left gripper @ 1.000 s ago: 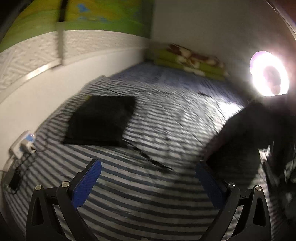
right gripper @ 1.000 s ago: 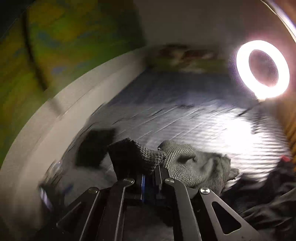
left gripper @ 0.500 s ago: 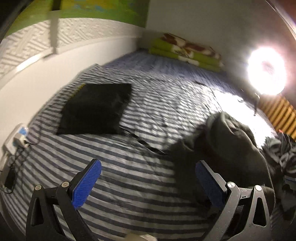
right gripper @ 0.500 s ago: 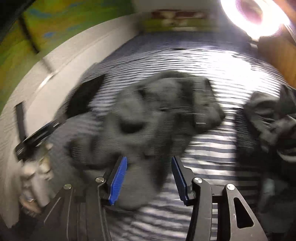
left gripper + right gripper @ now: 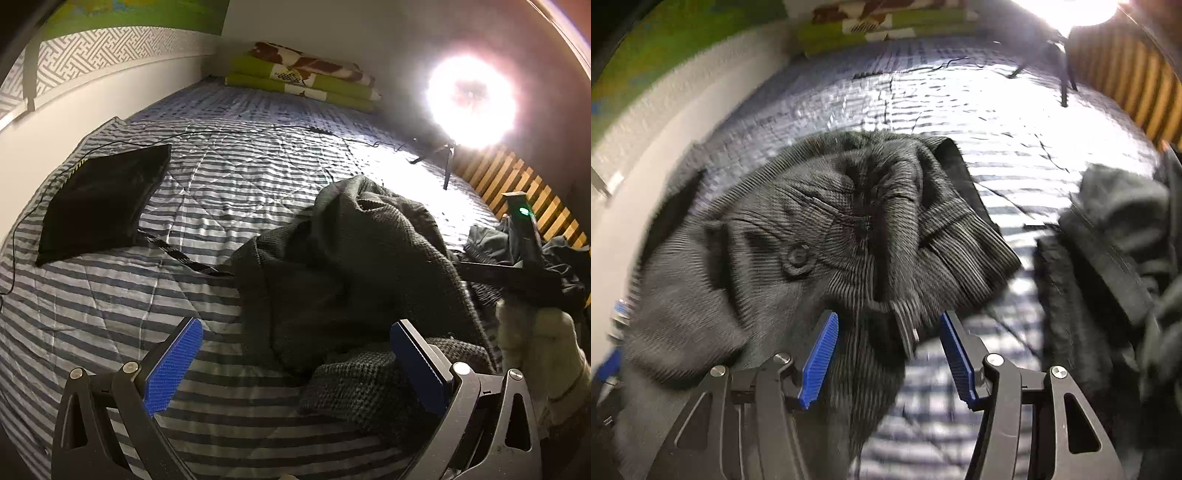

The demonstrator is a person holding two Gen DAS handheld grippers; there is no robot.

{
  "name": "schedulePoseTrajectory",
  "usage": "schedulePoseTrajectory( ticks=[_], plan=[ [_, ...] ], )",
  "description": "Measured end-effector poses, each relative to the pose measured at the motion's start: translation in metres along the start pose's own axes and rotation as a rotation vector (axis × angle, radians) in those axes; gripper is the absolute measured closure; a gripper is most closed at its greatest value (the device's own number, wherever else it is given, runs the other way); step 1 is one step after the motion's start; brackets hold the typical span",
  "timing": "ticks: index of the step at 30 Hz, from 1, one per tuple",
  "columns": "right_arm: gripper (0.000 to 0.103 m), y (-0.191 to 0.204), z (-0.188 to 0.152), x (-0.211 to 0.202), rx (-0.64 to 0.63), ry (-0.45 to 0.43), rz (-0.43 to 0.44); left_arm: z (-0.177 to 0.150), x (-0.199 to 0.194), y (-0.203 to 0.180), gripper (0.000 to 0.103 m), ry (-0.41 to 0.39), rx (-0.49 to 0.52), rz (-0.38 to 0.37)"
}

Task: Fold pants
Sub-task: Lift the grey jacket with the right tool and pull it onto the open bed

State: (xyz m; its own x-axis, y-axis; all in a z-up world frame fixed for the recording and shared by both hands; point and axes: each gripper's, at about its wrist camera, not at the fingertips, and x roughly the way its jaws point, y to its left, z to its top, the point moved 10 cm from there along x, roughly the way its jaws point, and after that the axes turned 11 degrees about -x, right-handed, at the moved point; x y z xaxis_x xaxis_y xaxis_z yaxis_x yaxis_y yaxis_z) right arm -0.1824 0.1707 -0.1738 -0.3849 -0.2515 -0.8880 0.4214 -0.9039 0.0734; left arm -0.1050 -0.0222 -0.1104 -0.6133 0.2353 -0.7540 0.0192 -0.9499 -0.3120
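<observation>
Right gripper [image 5: 888,354] jaws just opening, pants [image 5: 820,229] loose between them, unpinched; left gripper [image 5: 291,363] wide open, empty. Pants crumpled on striped bedspread [image 5: 155,295], right of the black cushion [image 5: 103,199]. No fold made; all folding left.

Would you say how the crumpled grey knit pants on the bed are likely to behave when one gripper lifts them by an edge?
The grey knit pants lie in soft heaps, so they will probably droop and unfold. The thick ribbed weave suggests some weight and good grip. With its jaws just opened, the right gripper holds nothing.
</observation>
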Motion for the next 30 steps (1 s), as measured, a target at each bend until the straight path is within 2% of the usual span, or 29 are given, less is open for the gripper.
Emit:
schedulePoseTrajectory(
  ticks=[1,2,4,8,12,15,18,21,24,25,26,28,30],
  plan=[
    [0.060,0.002,0.002,0.008,-0.020,0.014,-0.022,0.001,0.001,0.000,0.000,0.001,0.002,0.004],
    [0.088,0.003,0.002,0.012,-0.024,0.023,-0.023,0.001,0.002,0.001,0.000,0.002,0.001,0.007],
    [0.089,0.003,-0.002,0.005,-0.019,0.026,-0.025,0.003,0.002,0.004,0.000,0.002,-0.003,0.008],
    [0.089,0.006,-0.011,-0.046,-0.058,-0.058,-0.039,0.007,-0.003,0.011,0.000,-0.015,-0.008,0.014],
    [0.089,-0.003,-0.041,-0.107,-0.033,-0.105,-0.050,0.007,-0.007,0.013,0.000,-0.021,-0.013,0.013],
    [0.089,-0.017,-0.066,-0.135,-0.001,-0.114,-0.085,0.006,-0.009,0.011,0.000,-0.024,-0.013,0.010],
    [0.089,-0.034,-0.106,-0.142,0.048,-0.060,-0.108,0.004,-0.011,0.006,0.000,-0.026,-0.004,0.007],
    [0.089,-0.043,-0.155,-0.128,0.041,0.033,-0.142,0.001,-0.013,-0.001,0.000,-0.032,0.023,0.006],
    [0.086,-0.038,-0.189,-0.109,0.008,0.143,-0.100,-0.005,-0.009,-0.010,0.000,-0.027,0.052,0.015],
    [0.082,-0.040,-0.197,-0.107,0.002,0.162,-0.114,-0.007,-0.007,-0.011,0.000,-0.024,0.059,0.019],
    [0.077,-0.043,-0.199,-0.109,0.011,0.156,-0.144,-0.009,-0.004,-0.013,0.000,-0.019,0.069,0.025],
    [0.077,-0.048,-0.195,-0.120,0.018,0.118,-0.171,-0.010,0.001,-0.015,0.000,-0.017,0.086,0.046],
    [0.076,-0.052,-0.180,-0.139,0.031,0.038,-0.169,-0.008,0.007,-0.012,0.000,-0.018,0.091,0.077]
  ],
)
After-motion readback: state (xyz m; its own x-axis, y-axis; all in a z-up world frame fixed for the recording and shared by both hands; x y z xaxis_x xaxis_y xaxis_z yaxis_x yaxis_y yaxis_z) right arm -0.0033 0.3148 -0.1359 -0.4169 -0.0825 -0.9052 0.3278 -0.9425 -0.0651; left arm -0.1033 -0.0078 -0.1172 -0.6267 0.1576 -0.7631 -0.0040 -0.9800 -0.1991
